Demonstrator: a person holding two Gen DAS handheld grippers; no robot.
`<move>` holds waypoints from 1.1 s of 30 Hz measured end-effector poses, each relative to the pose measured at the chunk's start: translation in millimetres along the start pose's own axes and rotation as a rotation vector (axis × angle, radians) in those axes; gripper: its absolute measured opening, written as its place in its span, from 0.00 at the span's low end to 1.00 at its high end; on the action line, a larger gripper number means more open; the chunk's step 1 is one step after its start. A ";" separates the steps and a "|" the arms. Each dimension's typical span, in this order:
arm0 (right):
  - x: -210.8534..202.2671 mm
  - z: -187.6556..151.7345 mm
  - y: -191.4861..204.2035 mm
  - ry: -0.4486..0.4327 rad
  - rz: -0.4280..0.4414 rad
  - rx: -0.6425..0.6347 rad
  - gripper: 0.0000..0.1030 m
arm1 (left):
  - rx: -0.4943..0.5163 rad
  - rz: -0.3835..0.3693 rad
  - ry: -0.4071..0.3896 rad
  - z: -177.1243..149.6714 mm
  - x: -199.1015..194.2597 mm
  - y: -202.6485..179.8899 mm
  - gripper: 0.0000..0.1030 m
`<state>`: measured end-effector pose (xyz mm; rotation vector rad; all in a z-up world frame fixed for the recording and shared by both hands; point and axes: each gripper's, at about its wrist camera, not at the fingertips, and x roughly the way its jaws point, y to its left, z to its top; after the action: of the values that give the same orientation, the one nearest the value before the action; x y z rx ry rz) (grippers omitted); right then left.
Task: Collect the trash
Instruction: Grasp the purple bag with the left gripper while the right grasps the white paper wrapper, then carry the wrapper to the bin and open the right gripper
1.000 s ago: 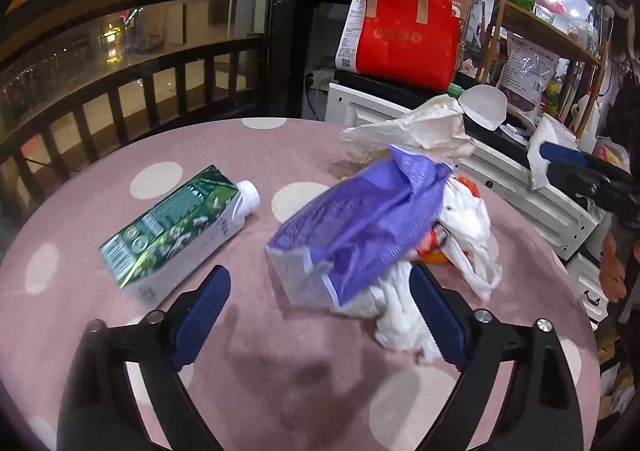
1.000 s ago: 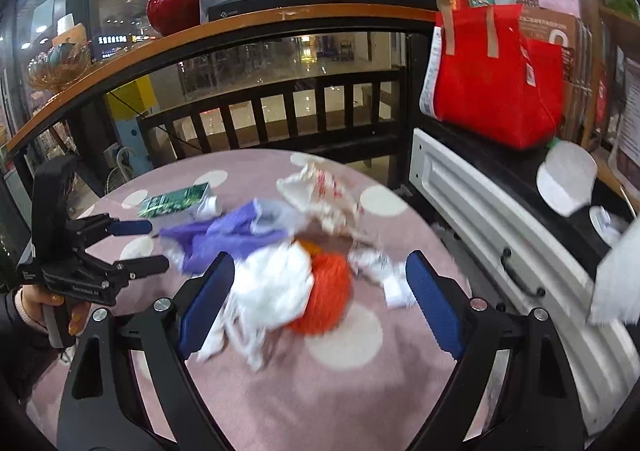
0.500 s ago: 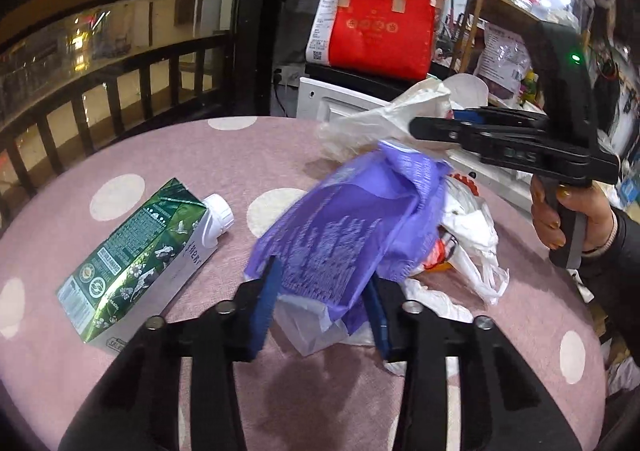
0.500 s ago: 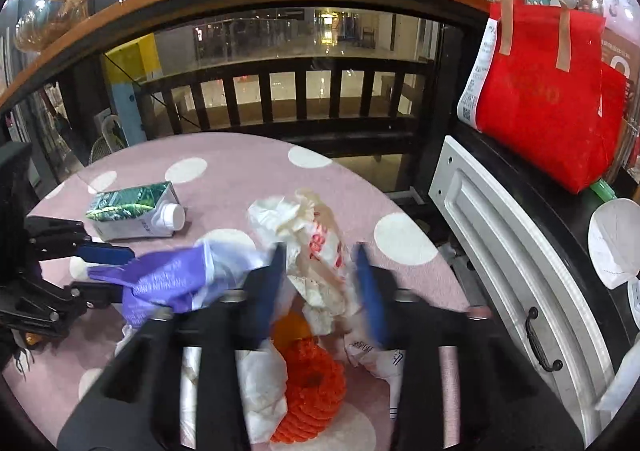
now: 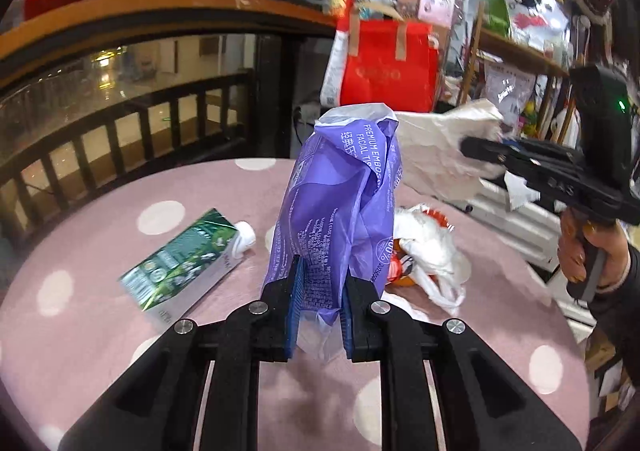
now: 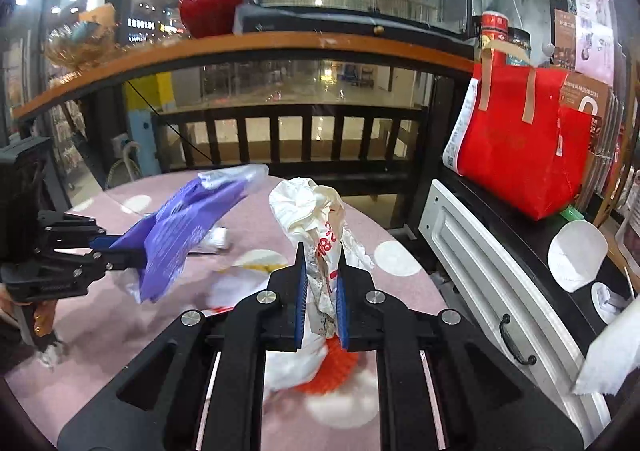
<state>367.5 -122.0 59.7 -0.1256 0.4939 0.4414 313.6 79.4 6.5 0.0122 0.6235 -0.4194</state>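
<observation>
Pinching a crinkly purple tissue wrapper (image 5: 340, 203) between its blue pads, the left gripper (image 5: 320, 303) has just clamped shut and holds the limp film upright above the table. The right gripper (image 6: 322, 291), jaws also just closed, grips a crumpled white plastic bag (image 6: 308, 207) with red print, raised off the heap. A second ago both claws stood wide open and both pieces lay flat in the pile. On the pink polka-dot tablecloth (image 5: 100, 331), a boxy green carton (image 5: 184, 263) with a white cap lies on its side at nine o'clock of the wrapper; white bags and an orange mesh (image 6: 336, 367) remain at three o'clock. A glossy red tote (image 6: 516, 147) sits beyond, at one o'clock.
</observation>
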 end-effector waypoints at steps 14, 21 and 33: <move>-95.5 -37.6 22.1 0.024 0.059 0.086 0.12 | -0.054 0.062 -0.011 -30.6 -73.7 -58.8 0.16; -141.9 -75.3 23.2 0.043 0.040 0.118 0.12 | -0.070 0.000 -0.015 -54.8 -92.2 -93.9 0.16; -222.1 -131.2 8.9 0.024 -0.026 0.189 0.12 | -0.018 -0.038 -0.035 -82.6 -117.3 -160.1 0.16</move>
<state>132.0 -227.1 52.3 0.0445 0.5541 0.3663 119.7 -11.7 24.1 -0.0246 0.5938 -0.4499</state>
